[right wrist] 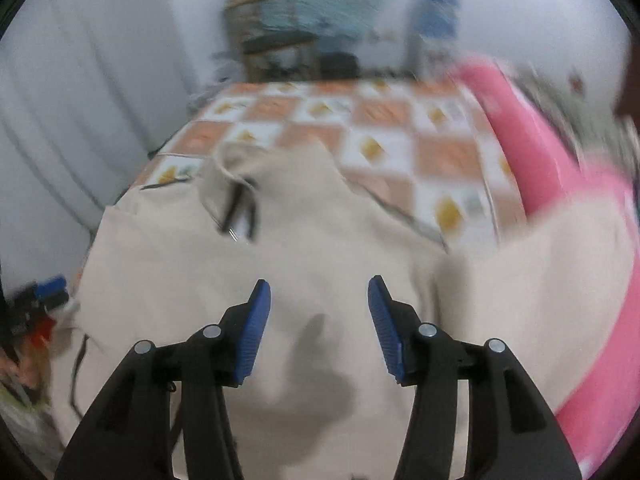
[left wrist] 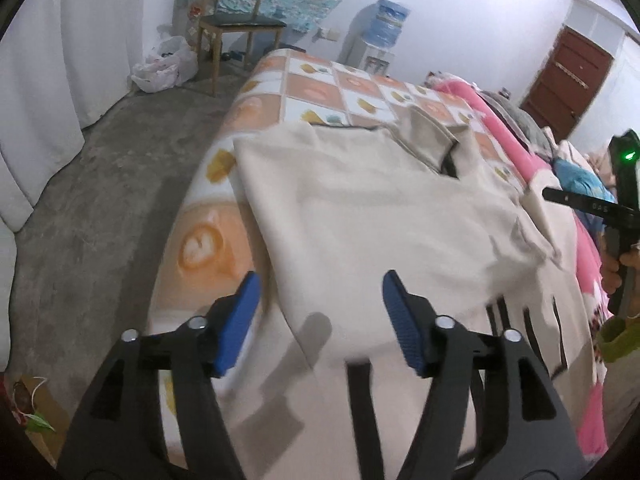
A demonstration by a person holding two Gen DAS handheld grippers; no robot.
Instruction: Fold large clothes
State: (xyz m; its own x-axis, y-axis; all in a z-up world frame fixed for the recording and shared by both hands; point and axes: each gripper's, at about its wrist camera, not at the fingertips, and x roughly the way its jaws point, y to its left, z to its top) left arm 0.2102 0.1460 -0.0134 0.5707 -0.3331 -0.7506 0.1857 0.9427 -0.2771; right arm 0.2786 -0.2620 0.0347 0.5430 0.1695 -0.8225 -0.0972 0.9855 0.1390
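Observation:
A large cream garment (left wrist: 360, 216) with black stripes lies spread over the bed, a folded-over layer on top and its collar (left wrist: 432, 144) toward the far end. My left gripper (left wrist: 320, 292) hovers above the garment's near edge, open, nothing between its blue pads (left wrist: 240, 320). In the right wrist view, blurred by motion, the same cream garment (right wrist: 280, 248) fills the middle. My right gripper (right wrist: 319, 300) stands open over it, empty. The right tool's black handle (left wrist: 620, 216), held by a hand, shows at the right edge of the left wrist view.
The bed (left wrist: 320, 84) carries an orange-and-white checked sheet. A pink blanket (left wrist: 500, 120) and other laundry pile up on its right side. On the concrete floor (left wrist: 100, 184) stand a wooden chair (left wrist: 236, 20), a plastic bag (left wrist: 164, 68) and a water dispenser (left wrist: 380, 36). White curtains hang left.

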